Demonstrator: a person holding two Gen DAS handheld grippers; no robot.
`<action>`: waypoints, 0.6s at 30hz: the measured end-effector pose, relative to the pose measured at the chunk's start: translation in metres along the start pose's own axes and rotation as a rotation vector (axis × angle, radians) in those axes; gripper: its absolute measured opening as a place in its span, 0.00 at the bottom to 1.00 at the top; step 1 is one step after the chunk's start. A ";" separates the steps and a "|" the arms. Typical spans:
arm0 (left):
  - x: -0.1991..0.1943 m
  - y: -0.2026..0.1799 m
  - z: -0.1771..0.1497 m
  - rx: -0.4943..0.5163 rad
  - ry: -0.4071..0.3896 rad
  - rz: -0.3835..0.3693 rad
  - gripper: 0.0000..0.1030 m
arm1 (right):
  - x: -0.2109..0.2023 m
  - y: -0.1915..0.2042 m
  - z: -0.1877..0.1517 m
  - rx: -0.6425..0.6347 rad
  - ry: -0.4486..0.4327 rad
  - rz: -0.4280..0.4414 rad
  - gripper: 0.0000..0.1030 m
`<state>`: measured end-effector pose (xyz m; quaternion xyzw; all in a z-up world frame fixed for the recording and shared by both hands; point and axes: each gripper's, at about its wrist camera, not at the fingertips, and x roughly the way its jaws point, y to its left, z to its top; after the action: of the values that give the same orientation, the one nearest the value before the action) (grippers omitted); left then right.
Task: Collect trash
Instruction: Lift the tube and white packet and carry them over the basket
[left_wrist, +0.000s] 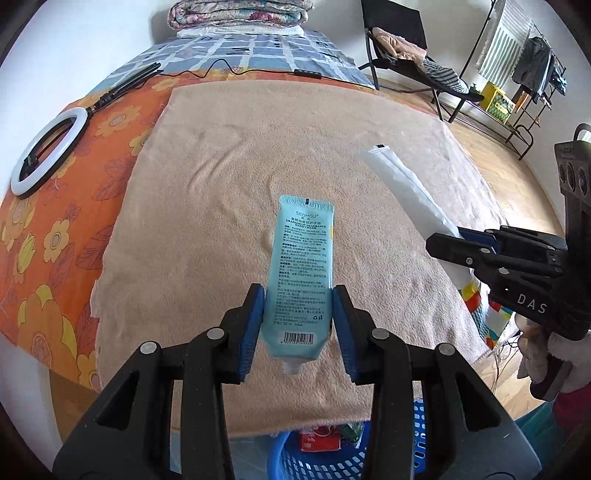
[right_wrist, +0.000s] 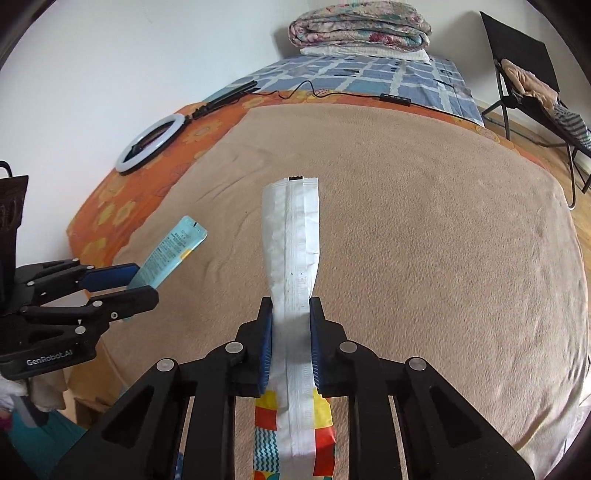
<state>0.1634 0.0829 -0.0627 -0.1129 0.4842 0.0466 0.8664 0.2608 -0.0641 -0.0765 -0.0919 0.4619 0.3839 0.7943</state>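
So both tools have something. The left tool is clamped on a light blue plastic hand cream tube, cap end toward the camera, crimped end sticking out over the tan fleece blanket on the bed. The right tool is pinched shut on a long white snack wrapper with a colourful printed end, which juts forward above the same blanket. Blanket surface itself is bare and wide open ahead. Its near edge hangs right below the left tool, and under that edge sits a blue plastic mesh basket. A white ring light lies off near the bed's left edge on the orange floral sheet.
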 end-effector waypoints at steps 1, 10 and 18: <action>-0.005 -0.002 -0.005 -0.001 -0.003 -0.004 0.37 | -0.006 0.001 -0.005 0.002 -0.004 0.005 0.15; -0.039 -0.022 -0.052 0.011 -0.023 -0.024 0.37 | -0.061 0.005 -0.054 0.052 -0.040 0.047 0.15; -0.040 -0.033 -0.101 0.013 0.038 -0.052 0.37 | -0.086 0.014 -0.111 0.084 -0.010 0.074 0.15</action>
<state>0.0647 0.0277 -0.0749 -0.1208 0.4976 0.0190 0.8587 0.1534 -0.1549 -0.0660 -0.0394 0.4768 0.3935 0.7850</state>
